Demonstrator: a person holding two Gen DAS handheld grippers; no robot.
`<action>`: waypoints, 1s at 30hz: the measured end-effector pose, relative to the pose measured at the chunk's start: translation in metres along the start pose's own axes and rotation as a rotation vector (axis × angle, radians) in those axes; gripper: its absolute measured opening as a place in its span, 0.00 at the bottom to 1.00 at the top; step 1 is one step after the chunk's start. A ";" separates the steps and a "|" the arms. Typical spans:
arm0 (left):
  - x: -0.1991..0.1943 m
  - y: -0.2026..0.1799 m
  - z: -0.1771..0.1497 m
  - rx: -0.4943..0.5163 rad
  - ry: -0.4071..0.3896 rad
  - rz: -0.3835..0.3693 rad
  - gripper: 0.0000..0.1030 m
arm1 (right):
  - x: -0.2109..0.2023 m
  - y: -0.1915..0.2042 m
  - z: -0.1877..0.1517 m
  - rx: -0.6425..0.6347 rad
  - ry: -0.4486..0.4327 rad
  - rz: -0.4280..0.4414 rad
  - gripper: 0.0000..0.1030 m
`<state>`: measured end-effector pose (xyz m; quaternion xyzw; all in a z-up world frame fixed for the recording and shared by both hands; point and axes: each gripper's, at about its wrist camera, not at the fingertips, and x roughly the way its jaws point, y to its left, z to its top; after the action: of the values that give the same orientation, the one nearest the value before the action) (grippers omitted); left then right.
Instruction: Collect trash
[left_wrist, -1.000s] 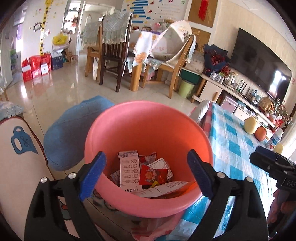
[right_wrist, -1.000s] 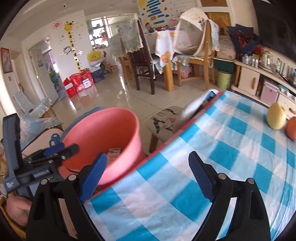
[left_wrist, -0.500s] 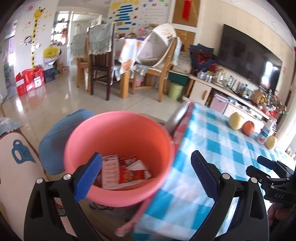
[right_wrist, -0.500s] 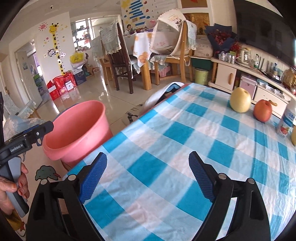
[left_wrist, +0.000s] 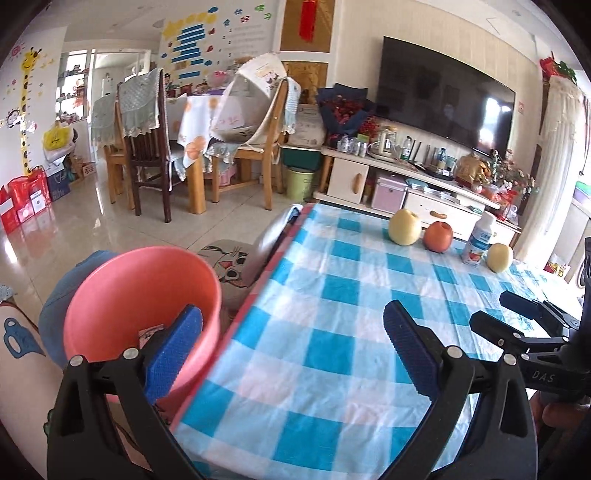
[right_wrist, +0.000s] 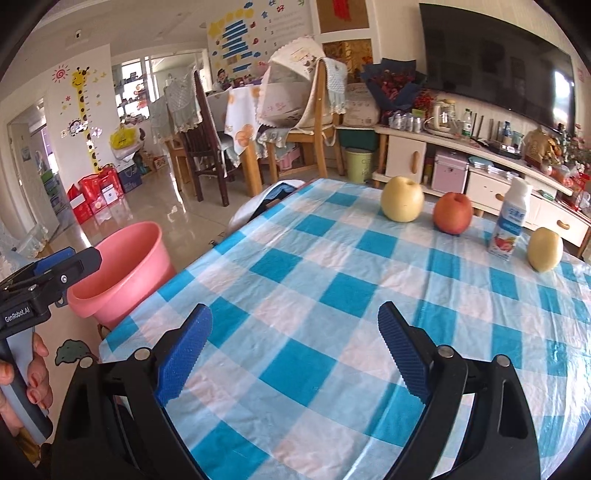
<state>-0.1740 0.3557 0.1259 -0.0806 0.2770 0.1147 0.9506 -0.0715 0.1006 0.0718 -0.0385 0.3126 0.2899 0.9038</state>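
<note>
Both grippers hang over the near edge of the table with the blue-and-white checked plastic cloth (right_wrist: 332, 302), and neither holds anything. The left gripper (left_wrist: 293, 341) has its blue ribbed pads spread wide, nothing between them but the cloth's edge and the rim of the round pink plastic bucket (left_wrist: 122, 295). That bucket stands on the floor just beside the table's left edge, below and to the left of this gripper, and its left pad crosses in front of the bucket's wall in the left wrist view. A scrap of printed wrapper (left_wrist: 149, 332) shows inside the bucket (most of the contents are hidden behind the pad).

The right gripper (right_wrist: 293, 338) is likewise wide open, hovering over bare checked cloth, with the pink bucket (right_wrist: 125, 273) well off to its left past the table corner.

At the far side of the table stand a yellow-green pear-like fruit (right_wrist: 402, 198), a red apple (right_wrist: 453, 213), a small white drink bottle with a fruit label (right_wrist: 510, 223) and a second yellow fruit (right_wrist: 544, 249), all well apart from both grippers.
</note>
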 end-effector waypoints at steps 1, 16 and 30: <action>0.000 -0.006 0.002 0.006 -0.001 -0.008 0.96 | -0.003 -0.004 0.000 0.004 -0.009 -0.006 0.88; 0.003 -0.087 0.009 0.020 0.077 -0.109 0.96 | -0.052 -0.059 -0.002 0.006 -0.133 -0.138 0.91; -0.011 -0.169 0.016 0.128 0.017 -0.162 0.96 | -0.090 -0.120 -0.012 0.048 -0.215 -0.276 0.91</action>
<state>-0.1309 0.1952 0.1604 -0.0429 0.2843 0.0187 0.9576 -0.0693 -0.0466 0.1020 -0.0286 0.2128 0.1578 0.9638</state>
